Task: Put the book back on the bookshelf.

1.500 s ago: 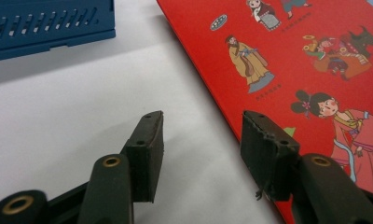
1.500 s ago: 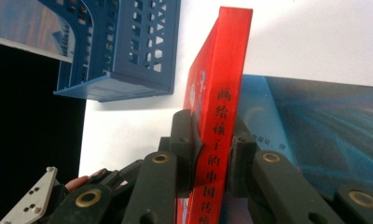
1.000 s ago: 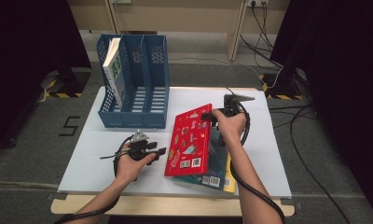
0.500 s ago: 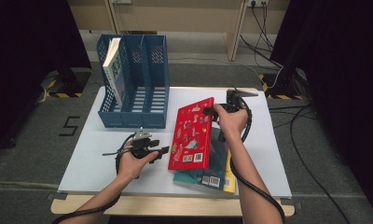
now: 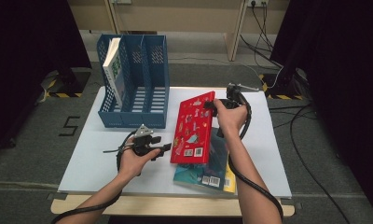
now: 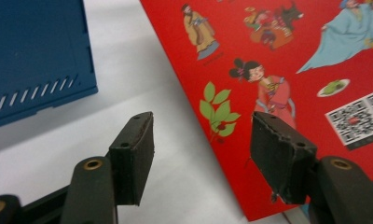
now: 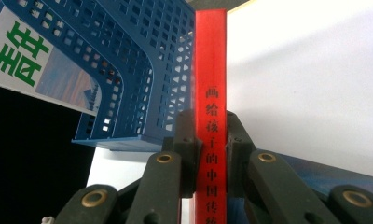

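Note:
A red picture book point(image 5: 194, 128) stands tilted on the white table point(image 5: 96, 163), its far end lifted. My right gripper point(image 5: 213, 105) is shut on its spine point(image 7: 210, 70), one pad on each cover. My left gripper point(image 5: 165, 148) rests low on the table just left of the book's near left edge. Its jaws have just been opening and stand open point(image 6: 201, 140) over bare table, with the red cover point(image 6: 287, 56) just beyond the right pad point(image 6: 278, 158) and not pressed.
A blue file rack point(image 5: 133, 100) stands at the back left with a white and green book point(image 5: 113, 65) in its left slot. A teal book point(image 5: 208, 172) on a yellow one point(image 5: 229, 179) lies under the red book's near end.
The right gripper has tipped the red book more upright and shifted it slightly left. The left gripper's jaws look wider apart; that hand has stayed in place.

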Motion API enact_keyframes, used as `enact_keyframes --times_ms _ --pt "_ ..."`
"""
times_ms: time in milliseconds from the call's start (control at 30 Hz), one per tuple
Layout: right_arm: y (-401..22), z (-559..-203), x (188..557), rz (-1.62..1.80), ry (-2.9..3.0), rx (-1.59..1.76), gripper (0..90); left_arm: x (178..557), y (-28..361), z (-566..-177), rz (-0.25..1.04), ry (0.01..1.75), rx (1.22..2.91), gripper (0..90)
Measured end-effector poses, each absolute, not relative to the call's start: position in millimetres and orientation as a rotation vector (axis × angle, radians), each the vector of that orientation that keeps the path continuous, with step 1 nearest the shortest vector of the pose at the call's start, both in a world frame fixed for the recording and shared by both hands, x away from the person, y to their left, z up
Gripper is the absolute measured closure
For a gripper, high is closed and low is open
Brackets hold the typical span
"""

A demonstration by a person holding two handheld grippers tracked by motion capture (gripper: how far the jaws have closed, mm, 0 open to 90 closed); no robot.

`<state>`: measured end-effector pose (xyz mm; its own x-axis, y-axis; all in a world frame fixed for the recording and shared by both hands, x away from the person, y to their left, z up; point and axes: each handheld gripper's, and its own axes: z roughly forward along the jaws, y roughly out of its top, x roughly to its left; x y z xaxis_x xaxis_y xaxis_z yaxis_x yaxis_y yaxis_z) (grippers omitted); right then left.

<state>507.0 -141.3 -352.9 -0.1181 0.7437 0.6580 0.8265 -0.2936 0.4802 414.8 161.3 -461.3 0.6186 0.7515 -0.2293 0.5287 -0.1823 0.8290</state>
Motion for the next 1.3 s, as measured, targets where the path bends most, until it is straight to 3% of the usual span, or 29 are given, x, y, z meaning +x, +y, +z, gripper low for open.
enact_keyframes --times_ms 600,1300 --pt "-133.7 -338.4 513.2 -1.516 -1.847 -2.082 79.9 420.1 125.7 -425.7 0.262 0.903 1.852 37.9" --pt "-123.6 -336.3 516.9 -1.540 -1.855 -2.117 79.9 400.6 77.7 -402.4 0.195 0.773 1.856 35.1"
